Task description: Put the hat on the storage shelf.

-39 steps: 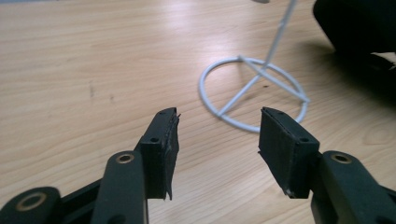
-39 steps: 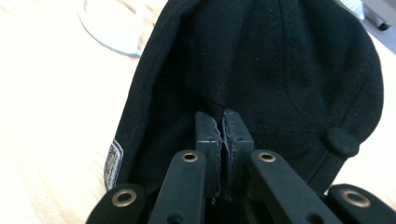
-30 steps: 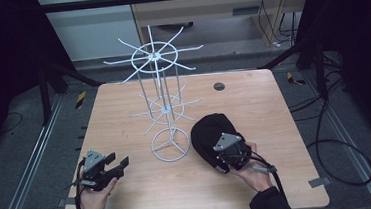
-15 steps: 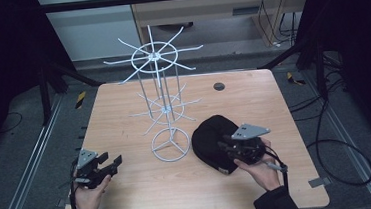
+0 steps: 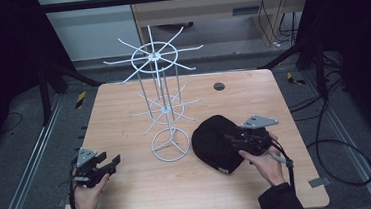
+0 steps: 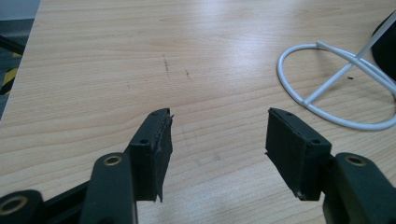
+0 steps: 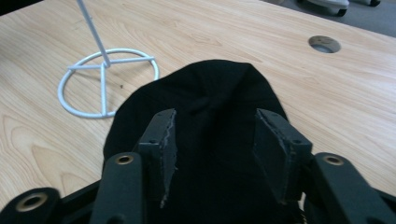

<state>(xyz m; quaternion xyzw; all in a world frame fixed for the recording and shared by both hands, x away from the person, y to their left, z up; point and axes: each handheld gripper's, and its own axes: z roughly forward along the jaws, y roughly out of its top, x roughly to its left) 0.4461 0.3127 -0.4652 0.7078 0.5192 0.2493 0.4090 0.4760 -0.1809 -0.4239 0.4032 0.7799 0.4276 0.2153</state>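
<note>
A white wire rack (image 5: 161, 104) stands upright near the middle of the table (image 5: 124, 114), its ring base on the wood and thin spokes fanning outward at two heights, blocking passage through the centre. Just right of the base lies a black cap (image 5: 216, 143), with the right gripper (image 5: 232, 142) over its right edge. Bare wood lies open between the left gripper (image 5: 114, 162) and the rack's base, along the near edge, and across the far right corner, apart from a small round hole (image 5: 218, 86).
</note>
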